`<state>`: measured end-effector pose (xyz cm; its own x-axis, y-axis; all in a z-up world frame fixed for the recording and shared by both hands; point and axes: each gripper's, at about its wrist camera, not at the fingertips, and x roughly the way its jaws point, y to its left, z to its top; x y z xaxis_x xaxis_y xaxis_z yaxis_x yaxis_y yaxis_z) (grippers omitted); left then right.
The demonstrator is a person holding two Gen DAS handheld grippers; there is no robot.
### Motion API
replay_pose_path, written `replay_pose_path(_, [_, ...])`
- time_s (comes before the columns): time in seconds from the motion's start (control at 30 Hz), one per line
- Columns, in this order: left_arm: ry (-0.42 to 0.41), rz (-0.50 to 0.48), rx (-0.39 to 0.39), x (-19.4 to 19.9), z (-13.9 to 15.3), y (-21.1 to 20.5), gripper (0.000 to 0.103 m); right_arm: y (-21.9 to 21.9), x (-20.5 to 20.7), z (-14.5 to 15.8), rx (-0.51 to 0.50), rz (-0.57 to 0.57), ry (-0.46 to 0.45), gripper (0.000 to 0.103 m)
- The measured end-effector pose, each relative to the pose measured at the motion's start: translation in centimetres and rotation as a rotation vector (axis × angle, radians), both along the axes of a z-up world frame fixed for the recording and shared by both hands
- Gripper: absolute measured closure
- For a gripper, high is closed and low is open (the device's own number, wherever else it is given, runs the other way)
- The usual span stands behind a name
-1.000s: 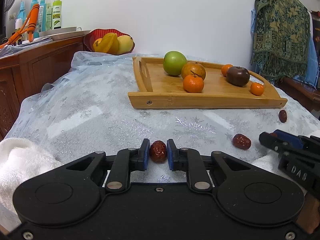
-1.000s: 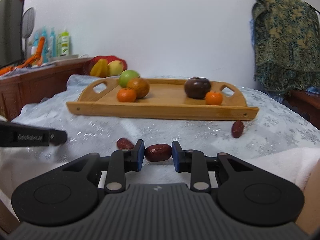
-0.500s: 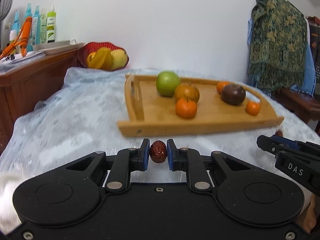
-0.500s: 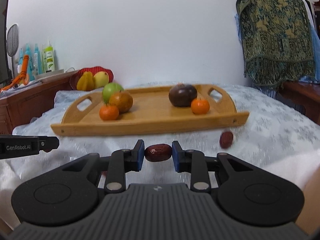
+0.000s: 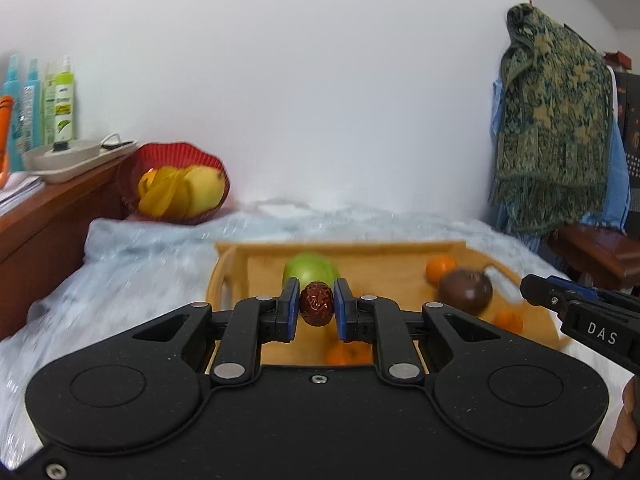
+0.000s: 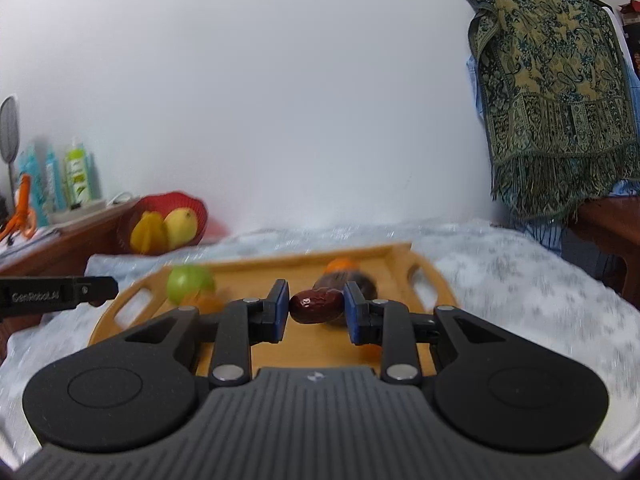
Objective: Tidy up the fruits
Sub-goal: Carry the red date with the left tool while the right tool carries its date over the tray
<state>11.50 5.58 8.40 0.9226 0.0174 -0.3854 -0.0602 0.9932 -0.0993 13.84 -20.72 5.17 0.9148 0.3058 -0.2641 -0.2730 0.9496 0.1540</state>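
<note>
My left gripper (image 5: 316, 310) is shut on a wrinkled red date (image 5: 316, 305), held above the near side of the wooden tray (image 5: 384, 254). In the tray lie a green apple (image 5: 310, 270), a dark purple fruit (image 5: 466, 290) and small oranges (image 5: 439, 269). My right gripper (image 6: 316, 312) is shut on a second, longer red date (image 6: 316, 306), also over the tray (image 6: 256, 276), in front of the dark fruit (image 6: 366, 284); the green apple (image 6: 188, 282) is to its left. Each gripper shows at the edge of the other's view.
A red basket (image 5: 176, 160) of yellow fruit stands at the back left beside a wooden sideboard (image 5: 52, 204) with spray bottles (image 5: 64, 100). A patterned green shawl (image 5: 556, 132) hangs at the right. A pale snowflake cloth (image 6: 520, 280) covers the table.
Both grippers have risen from the tablecloth and moved forward with their dates; the tray, earlier well ahead, now lies just under and beyond the fingertips.
</note>
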Motion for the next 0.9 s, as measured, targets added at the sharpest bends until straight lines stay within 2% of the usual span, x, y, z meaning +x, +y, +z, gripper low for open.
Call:
replay_pose_path(0.1, [-0.013, 0.009, -0.005, 2.7, 0.9, 0.1, 0.086, -0.2, 2.5, 0.8, 0.006, -0.012, 0.001, 0.070])
replay_pose_path(0.23, [0.008, 0.017, -0.033, 6.8, 1.4, 0.3, 0.086, -0.2, 5.8, 1.4, 0.018, -0.019, 0.029, 0.069])
replay_pose_path(0.43, [0.077, 0.048, -0.024, 12.1, 1.2, 0.9, 0.086, 0.1, 9.9, 1.8, 0.011, -0.030, 0.053, 0.069])
replay_pose_path(0.57, [0.152, 0.042, -0.029, 15.2, 0.6, 1.7, 0.086, 0.0, 12.6, 1.7, 0.033, -0.028, 0.106, 0.069])
replay_pose_path(0.7, [0.214, 0.058, -0.053, 17.0, -0.3, 3.1, 0.086, 0.2, 15.4, 1.3, 0.061, -0.022, 0.179, 0.069])
replay_pose_path(0.83, [0.239, 0.076, -0.066, 18.0, -0.8, 4.3, 0.086, 0.7, 17.9, 0.7, 0.073, -0.023, 0.248, 0.069])
replay_pose_path(0.9, [0.257, 0.081, -0.099, 18.6, -1.1, 5.0, 0.086, 0.8, 19.0, 0.4, 0.065, -0.027, 0.276, 0.069])
